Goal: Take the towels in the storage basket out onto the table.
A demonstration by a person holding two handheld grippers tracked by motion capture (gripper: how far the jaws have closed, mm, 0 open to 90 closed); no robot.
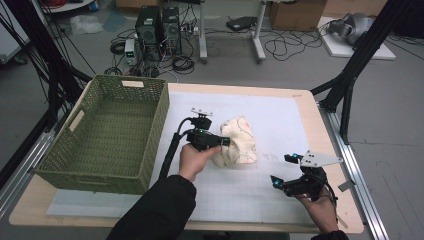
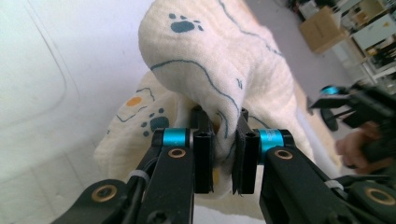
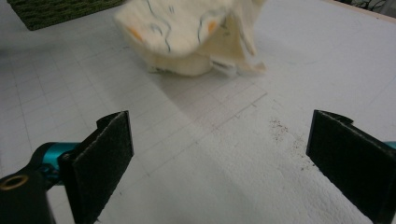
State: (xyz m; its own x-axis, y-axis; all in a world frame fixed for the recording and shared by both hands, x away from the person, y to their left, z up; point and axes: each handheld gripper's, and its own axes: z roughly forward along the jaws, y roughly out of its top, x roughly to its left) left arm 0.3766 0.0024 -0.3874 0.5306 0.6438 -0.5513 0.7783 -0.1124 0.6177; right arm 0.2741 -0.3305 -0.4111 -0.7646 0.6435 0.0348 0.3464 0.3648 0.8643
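Note:
A cream cloth [image 1: 241,145] with blue paw prints and orange spots lies bunched in the middle of the white gridded mat [image 1: 280,117]. My left gripper [image 1: 226,142] reaches it from the left and is shut on a fold of it. In the left gripper view the cloth [image 2: 205,51] bulges above the gripper [image 2: 219,122], whose two pads pinch the fold. My right gripper [image 1: 283,170] stands open near the front right of the mat, apart from the cloth. In the right gripper view its jaws [image 3: 219,140] are wide with bare mat between them, and the cloth [image 3: 187,28] lies farther off.
A green woven basket [image 1: 159,120] with nothing in it stands at the table's left, its corner [image 3: 56,9] just visible beyond the cloth. The wooden table edge [image 1: 327,150] runs along the right. Computers, cables and boxes sit on the floor behind the table.

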